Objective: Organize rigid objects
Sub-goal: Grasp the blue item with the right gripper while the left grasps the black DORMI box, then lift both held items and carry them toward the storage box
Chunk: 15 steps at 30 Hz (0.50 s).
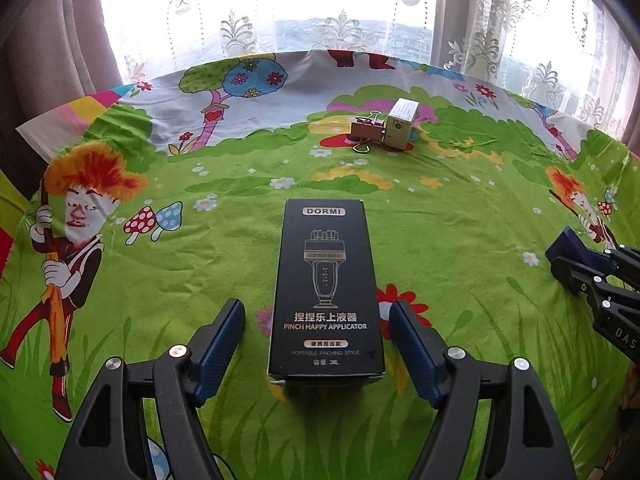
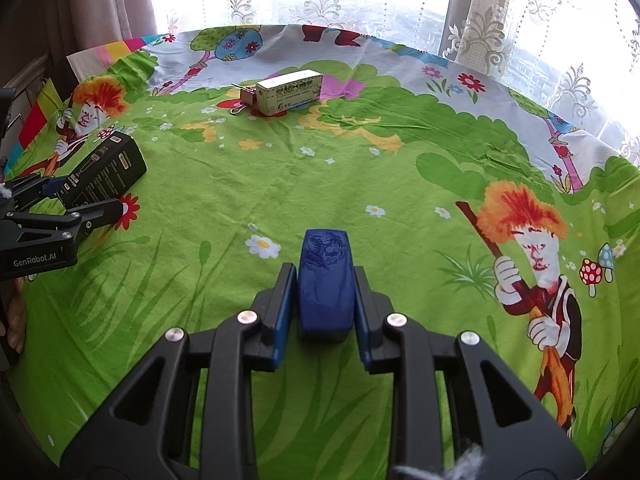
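A black "DORMI" applicator box (image 1: 326,280) lies flat on the cartoon cloth. My left gripper (image 1: 316,305) stands open astride its near end, and both blue pads (image 1: 224,340) are clear of the box sides. The right wrist view shows that box (image 2: 104,168) at the far left with the left gripper (image 2: 86,196) around it. My right gripper (image 2: 324,271) is shut on a small blue case (image 2: 326,280) with a printed pattern, held just over the cloth. In the left wrist view the case (image 1: 568,246) pokes in from the right edge.
A small beige carton (image 1: 400,124) (image 2: 288,90) and a gold binder clip (image 1: 366,132) (image 2: 244,98) lie together at the far side. The green tablecloth (image 2: 360,184) covers the table. Lace curtains (image 1: 340,32) and a window stand behind its far edge.
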Motion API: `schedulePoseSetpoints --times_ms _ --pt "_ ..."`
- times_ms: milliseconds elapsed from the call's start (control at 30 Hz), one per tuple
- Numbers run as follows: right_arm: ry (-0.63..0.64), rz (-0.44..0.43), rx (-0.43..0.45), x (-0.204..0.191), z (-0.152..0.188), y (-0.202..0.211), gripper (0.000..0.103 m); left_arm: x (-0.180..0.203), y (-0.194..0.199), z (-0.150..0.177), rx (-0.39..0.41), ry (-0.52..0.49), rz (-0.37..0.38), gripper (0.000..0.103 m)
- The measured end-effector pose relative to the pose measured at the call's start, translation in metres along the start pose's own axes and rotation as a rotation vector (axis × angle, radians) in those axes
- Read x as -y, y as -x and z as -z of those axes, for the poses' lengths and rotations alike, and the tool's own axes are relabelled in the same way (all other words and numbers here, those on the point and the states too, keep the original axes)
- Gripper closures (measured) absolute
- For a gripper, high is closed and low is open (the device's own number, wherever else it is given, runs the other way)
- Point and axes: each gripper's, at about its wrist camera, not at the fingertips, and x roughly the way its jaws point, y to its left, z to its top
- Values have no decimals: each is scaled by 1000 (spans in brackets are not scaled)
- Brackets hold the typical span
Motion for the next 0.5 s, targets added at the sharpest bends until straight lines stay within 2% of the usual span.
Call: schedulePoseSetpoints --times_ms 333,400,433,467,500 --pt "-6 -10 1 1 0 0 72 -3 -1 0 -3 19 11 28" --pt "-11 -15 1 2 0 0 72 -4 1 0 8 20 14 42" --pt "-13 -14 1 1 0 0 72 -4 2 0 15 22 12 58" --pt "-13 -14 2 1 0 0 72 -4 3 0 21 21 10 63" --pt "-15 -17 4 1 1 0 73 -4 4 1 22 22 9 63"
